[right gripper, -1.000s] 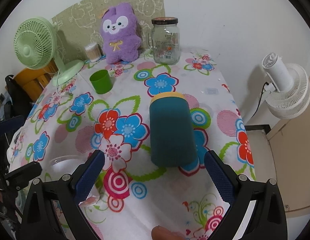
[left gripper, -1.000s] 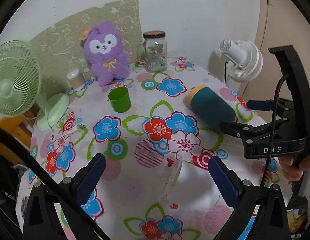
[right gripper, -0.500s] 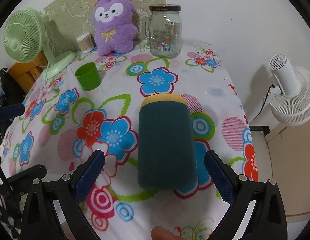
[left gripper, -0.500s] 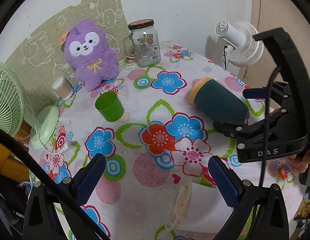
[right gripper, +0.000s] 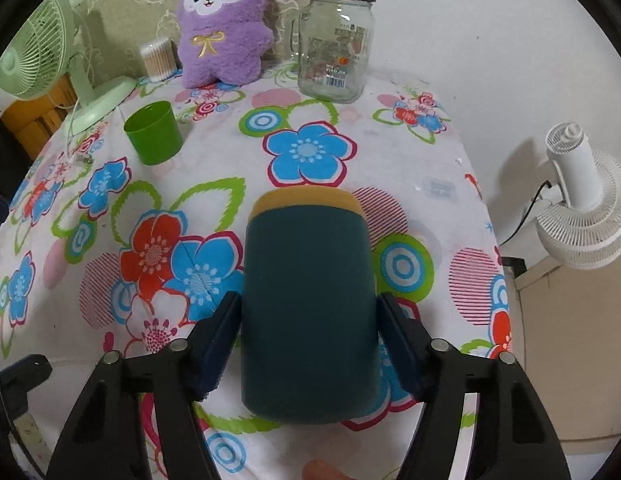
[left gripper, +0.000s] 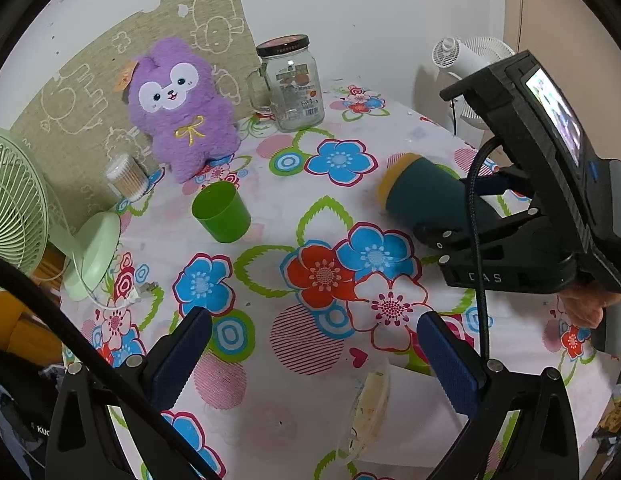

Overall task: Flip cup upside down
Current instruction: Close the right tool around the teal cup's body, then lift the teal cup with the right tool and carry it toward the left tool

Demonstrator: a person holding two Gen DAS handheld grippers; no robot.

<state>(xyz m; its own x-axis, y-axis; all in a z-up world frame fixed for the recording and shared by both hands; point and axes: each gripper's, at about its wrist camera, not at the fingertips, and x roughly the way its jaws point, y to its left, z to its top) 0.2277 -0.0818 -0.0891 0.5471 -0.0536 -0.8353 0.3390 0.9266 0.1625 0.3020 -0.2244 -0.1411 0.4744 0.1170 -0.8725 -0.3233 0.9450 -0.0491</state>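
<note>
Your cup lies on its side at the centre of the right wrist view, on the flowered table. It is a dark teal cylinder with a yellow band at the far end, its flat teal end toward the camera. Your right gripper has its jaws narrowed around the cup's body, a blue pad against each side. In the left wrist view the same cup sits at centre right, partly hidden behind the right gripper's black frame. Your left gripper hovers at the bottom of that view, jaws wide with nothing between them. A green cup stands upright at upper left, well apart.
</note>
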